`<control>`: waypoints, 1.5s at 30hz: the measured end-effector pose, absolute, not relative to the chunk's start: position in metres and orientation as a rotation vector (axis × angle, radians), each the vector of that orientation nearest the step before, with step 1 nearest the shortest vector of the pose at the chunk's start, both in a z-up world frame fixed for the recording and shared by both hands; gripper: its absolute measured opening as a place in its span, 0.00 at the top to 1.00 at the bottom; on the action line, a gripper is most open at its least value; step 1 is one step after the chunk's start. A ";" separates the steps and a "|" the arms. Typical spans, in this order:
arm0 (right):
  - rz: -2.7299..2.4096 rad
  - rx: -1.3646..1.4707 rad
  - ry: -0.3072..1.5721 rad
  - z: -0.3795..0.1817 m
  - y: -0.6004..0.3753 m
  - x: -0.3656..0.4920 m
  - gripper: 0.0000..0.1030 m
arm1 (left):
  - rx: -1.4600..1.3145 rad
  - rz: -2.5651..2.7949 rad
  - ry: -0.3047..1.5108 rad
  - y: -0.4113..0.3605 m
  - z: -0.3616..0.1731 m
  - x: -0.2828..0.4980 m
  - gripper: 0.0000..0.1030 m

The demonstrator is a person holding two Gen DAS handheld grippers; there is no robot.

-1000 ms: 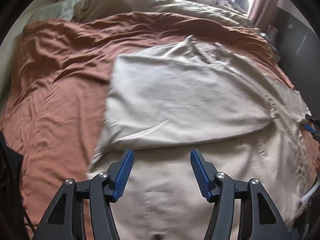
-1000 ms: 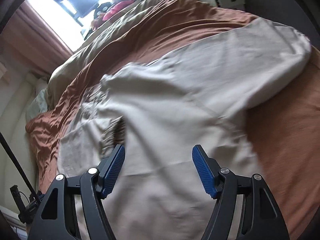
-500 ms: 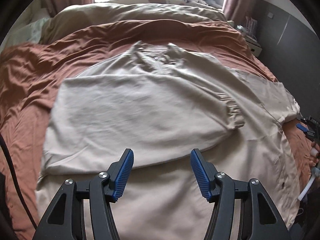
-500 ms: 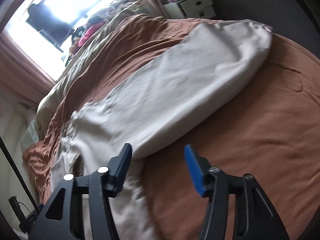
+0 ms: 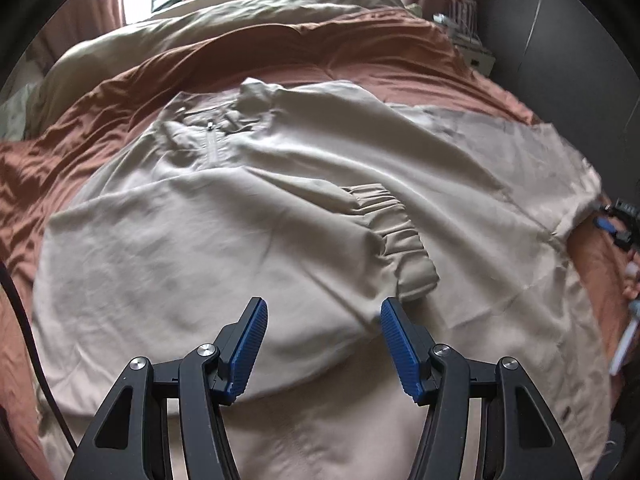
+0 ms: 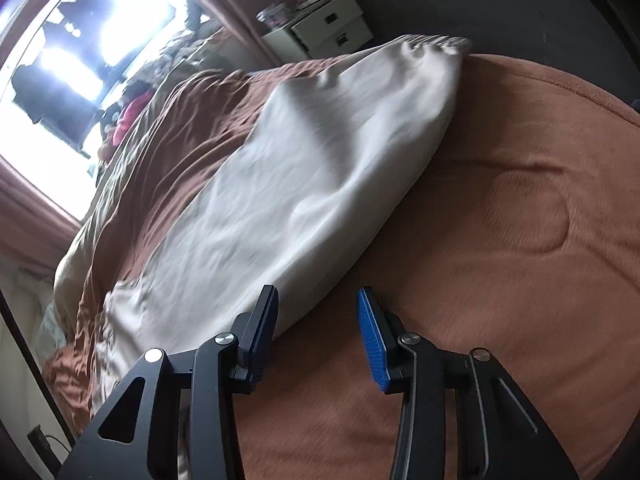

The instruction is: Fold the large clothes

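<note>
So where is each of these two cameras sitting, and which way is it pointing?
Left wrist view: sits on the left claw, looking forward along its open blue fingers over the beige jacket on the rust bedspread; only that claw shows.
Right wrist view: sits on the right claw, tilted, looking along the outstretched sleeve toward the bright window; only that claw shows, open.
Shared: the same jacket, bedspread and white drawers beside the bed.
</note>
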State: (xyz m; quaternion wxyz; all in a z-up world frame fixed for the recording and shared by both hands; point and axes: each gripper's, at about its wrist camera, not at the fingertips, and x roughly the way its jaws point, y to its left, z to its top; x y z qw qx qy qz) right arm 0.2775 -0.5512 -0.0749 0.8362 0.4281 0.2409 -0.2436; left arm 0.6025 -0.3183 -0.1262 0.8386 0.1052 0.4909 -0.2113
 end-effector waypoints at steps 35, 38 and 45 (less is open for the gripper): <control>-0.301 0.566 0.382 0.111 -0.385 0.294 0.99 | -0.029 -0.404 1.011 -0.177 -0.090 0.566 0.41; -0.260 0.533 0.397 0.117 -0.361 0.302 0.99 | -0.046 -0.395 1.005 -0.154 -0.084 0.565 0.41; -0.192 0.478 0.450 0.110 -0.313 0.343 0.99 | -0.059 -0.350 0.983 -0.095 -0.070 0.553 0.41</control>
